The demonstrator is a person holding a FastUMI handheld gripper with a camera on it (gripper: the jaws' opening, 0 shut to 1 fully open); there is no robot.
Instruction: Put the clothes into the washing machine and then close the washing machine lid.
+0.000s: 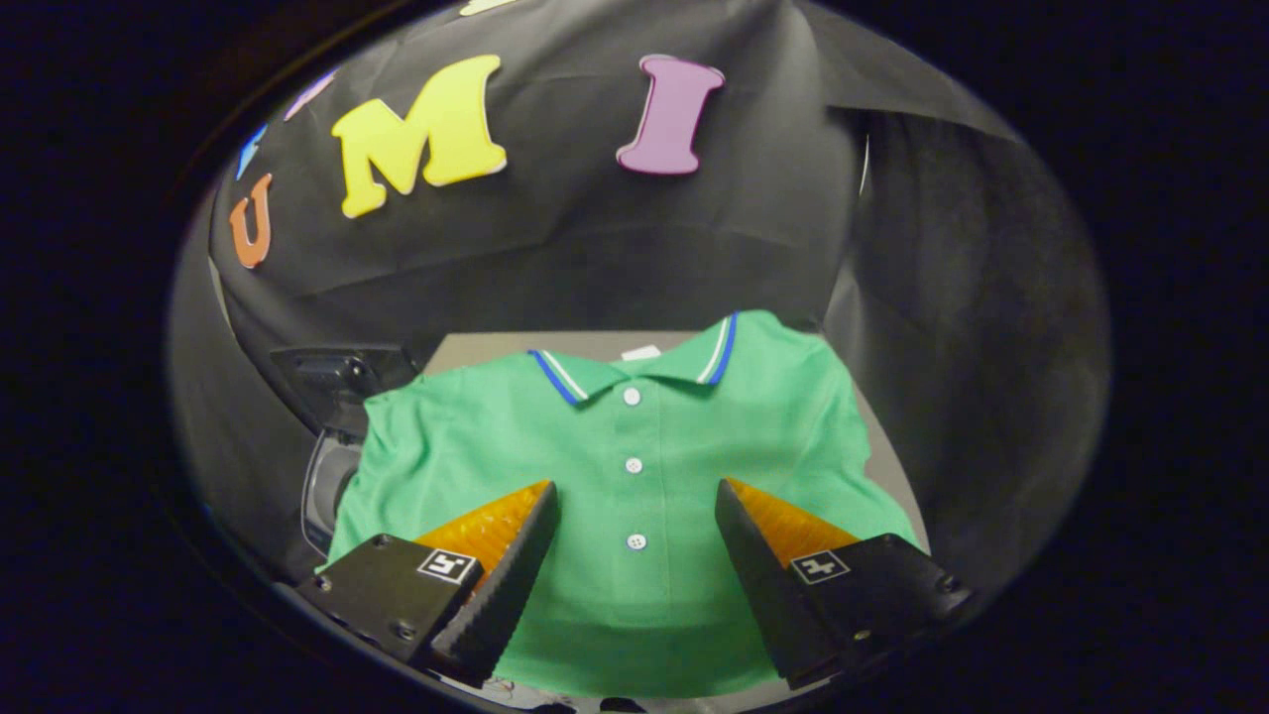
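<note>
A: What is seen in the gripper view?

B: A green shirt (634, 496) is spread flat on the table (525, 347), collar turned away. The gripper (634, 516) is held above the shirt with its fingers wide apart; nothing is gripped, and the button row is seen between them. To the left of the shirt a washing machine (332, 476) is partly seen; its lid cannot be judged.

A: How should the grasp be done well?

B: Probably the fingers should be lowered onto the shirt's middle, so that a fold is pinched through both layers before it is lifted.
</note>
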